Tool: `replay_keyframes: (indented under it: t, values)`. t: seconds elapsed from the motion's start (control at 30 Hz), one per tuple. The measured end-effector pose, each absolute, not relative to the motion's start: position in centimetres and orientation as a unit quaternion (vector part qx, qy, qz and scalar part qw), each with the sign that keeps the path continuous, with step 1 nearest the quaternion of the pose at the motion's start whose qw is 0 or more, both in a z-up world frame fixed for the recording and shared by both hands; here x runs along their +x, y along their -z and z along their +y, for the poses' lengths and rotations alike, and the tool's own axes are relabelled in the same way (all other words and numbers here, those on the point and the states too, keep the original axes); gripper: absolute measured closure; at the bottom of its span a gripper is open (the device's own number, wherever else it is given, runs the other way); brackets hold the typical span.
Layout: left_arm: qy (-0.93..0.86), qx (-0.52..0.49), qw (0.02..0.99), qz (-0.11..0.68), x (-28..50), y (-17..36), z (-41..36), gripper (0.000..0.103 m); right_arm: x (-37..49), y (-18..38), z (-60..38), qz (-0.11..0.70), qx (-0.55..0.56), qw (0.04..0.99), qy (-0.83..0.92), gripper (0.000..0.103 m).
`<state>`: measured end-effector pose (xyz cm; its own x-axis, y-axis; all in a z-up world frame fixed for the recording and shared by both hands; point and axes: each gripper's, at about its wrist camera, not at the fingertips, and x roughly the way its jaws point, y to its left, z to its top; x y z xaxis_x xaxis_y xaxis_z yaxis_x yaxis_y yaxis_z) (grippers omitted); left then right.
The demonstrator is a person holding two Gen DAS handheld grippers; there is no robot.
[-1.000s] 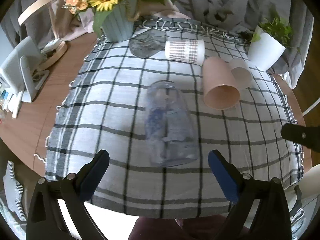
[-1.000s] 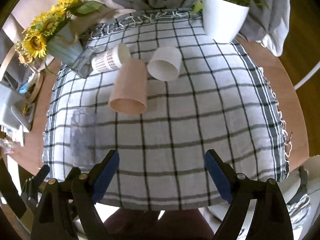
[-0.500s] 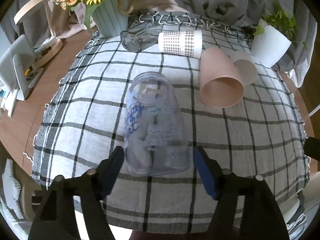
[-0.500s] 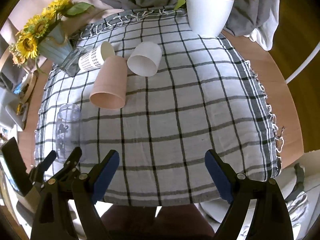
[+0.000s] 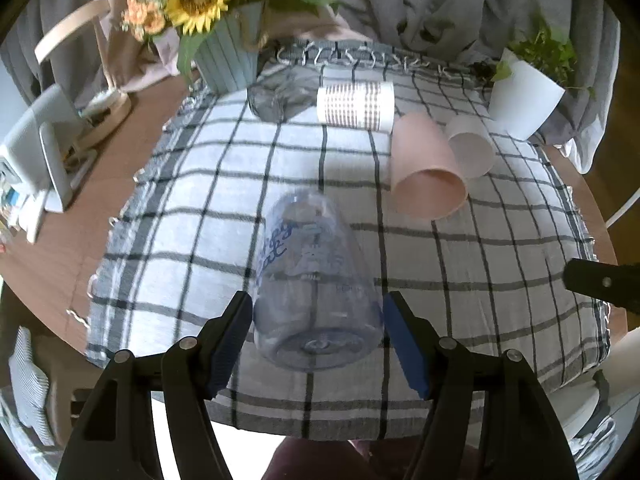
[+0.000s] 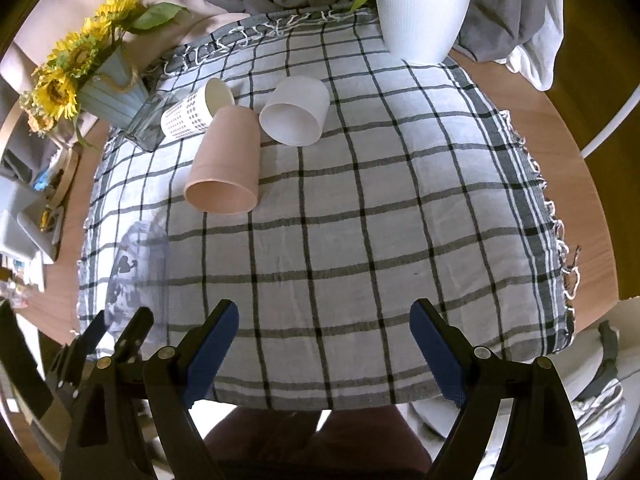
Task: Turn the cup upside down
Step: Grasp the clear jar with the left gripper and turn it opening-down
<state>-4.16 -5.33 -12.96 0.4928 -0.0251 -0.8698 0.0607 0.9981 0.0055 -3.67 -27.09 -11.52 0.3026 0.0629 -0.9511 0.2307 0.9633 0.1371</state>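
Five cups lie on their sides: one clear plastic cup (image 5: pixel 316 284), one pink cup (image 6: pixel 226 164), one white cup (image 6: pixel 296 112), one patterned cup (image 5: pixel 355 104), one glass tumbler (image 5: pixel 276 96). Two pots: sunflower vase (image 5: pixel 228 60), white planter (image 6: pixel 422 20).

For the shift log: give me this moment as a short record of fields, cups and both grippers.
target: clear cup, lying on its side on the checked cloth, base toward the camera
left gripper: fingers either side of the clear cup's base, contact unclear
right gripper: open, holding nothing, above the cloth
other cups: pink cup, white cup, dotted cup, all on their sides
far edge: sunflower vase, plant pot
flip: not done
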Motion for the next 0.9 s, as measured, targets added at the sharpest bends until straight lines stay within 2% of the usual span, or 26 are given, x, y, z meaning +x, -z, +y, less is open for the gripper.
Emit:
replay_keyframes:
  t: [0.2, 0.9]
  values:
    - [0.033, 0.011, 0.873, 0.487, -3.4, 10.8, -4.8, 0.037, -3.2, 11.0, -26.7, 0.581, 0.138, 0.801, 0.039, 0.016]
    - [0.048, -0.018, 0.879, 0.475, 3.0, 10.2, -2.8, 0.037, -0.7, 9.6, -25.1, 0.559, 0.168, 0.810, 0.047, 0.016]
